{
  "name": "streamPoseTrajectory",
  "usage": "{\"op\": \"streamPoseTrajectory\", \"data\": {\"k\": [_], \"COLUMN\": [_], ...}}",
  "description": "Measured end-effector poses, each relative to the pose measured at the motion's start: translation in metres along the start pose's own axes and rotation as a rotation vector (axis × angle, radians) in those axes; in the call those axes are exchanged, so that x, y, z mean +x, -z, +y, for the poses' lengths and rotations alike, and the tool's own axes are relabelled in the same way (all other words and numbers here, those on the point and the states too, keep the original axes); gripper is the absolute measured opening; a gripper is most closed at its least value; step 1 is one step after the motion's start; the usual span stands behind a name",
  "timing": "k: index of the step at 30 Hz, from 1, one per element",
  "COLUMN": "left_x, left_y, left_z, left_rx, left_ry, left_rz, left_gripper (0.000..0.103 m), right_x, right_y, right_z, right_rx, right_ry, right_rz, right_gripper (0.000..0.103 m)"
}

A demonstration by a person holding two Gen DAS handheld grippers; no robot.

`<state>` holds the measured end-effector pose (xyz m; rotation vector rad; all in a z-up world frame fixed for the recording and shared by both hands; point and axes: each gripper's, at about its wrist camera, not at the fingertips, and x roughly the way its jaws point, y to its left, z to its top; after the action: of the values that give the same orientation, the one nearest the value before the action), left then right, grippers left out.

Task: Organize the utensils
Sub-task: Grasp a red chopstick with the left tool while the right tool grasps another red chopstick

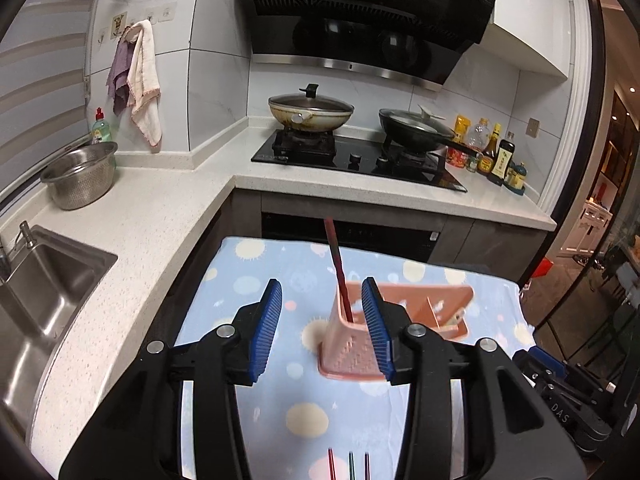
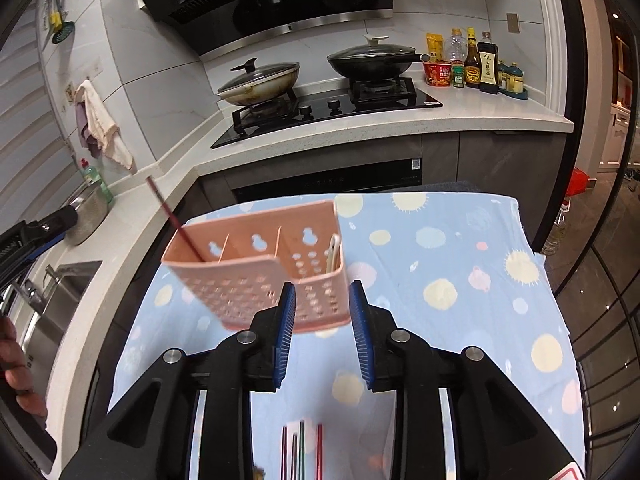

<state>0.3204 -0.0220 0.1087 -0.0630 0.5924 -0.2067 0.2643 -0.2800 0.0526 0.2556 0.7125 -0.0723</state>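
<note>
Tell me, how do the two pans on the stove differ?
The left pan is cream-coloured with stained sides; the right pan is black. The left pan's lid knob is black, the right pan's pale. Only the right pan shows a long handle, pointing toward the bottles. Both sit on burners under glass lids.

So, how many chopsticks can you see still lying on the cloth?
4, side by side on the cloth at the near edge: chopsticks. More may be hidden below the frame.
</note>
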Motion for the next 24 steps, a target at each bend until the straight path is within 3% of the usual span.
{"op": "streamPoseTrajectory", "data": {"k": [12,24], "left_x": [-0.043,-0.053], "left_y": [0.107,0.217], "left_z": [0.008,0.005], "left_rx": [0.003,-0.001], "left_ry": [0.016,0.018], "left_rz": [0.147,0.327], "left_gripper": [0.040,0.040], "right_x": [-0.057,-0.063], "right_y": [0.102,0.209], "right_z": [0.001,-0.012], "right_rx": [-0.007,-0.011], "right_ry": [0.015,0.051], "right_rz": [0.078,0.257], "right_gripper": [0.032,0.032]}}
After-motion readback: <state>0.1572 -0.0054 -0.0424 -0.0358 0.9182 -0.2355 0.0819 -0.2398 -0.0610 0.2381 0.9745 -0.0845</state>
